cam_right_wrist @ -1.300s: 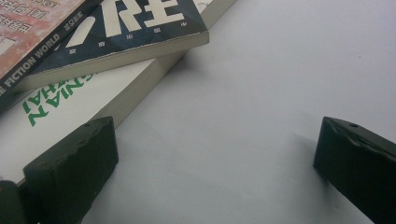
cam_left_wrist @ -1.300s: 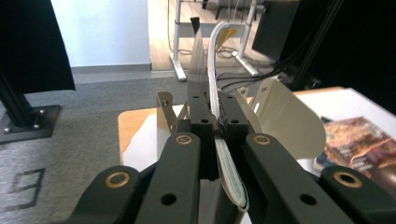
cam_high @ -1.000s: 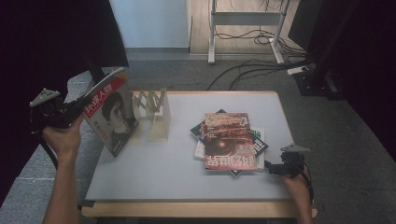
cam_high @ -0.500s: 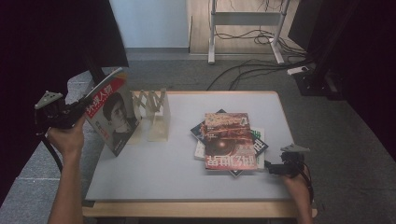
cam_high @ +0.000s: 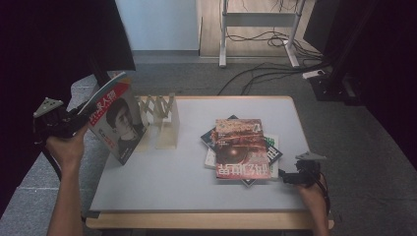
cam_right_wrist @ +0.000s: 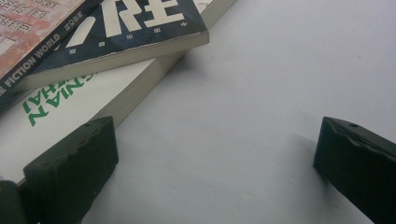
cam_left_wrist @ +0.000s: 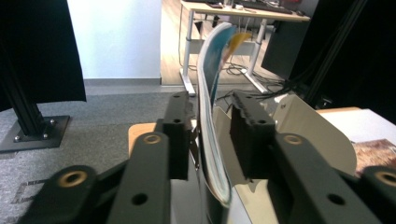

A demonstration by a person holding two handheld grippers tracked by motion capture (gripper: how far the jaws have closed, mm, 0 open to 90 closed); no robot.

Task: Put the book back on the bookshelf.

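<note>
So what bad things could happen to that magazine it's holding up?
The left gripper pinches the magazine by one edge, and the pages bow between its jaws, so it might slip or crease. It hangs close to the wooden rack and could knock it over.

The magazine [cam_high: 117, 119] in the left tool [cam_left_wrist: 210, 140] has glossy paper covers. Both tools look like matt black plastic. The surface [cam_high: 162, 182] is smooth matt grey with a wooden edge. Beside the magazine, the rack [cam_high: 160, 118] looks like pale unfinished wood.
</note>
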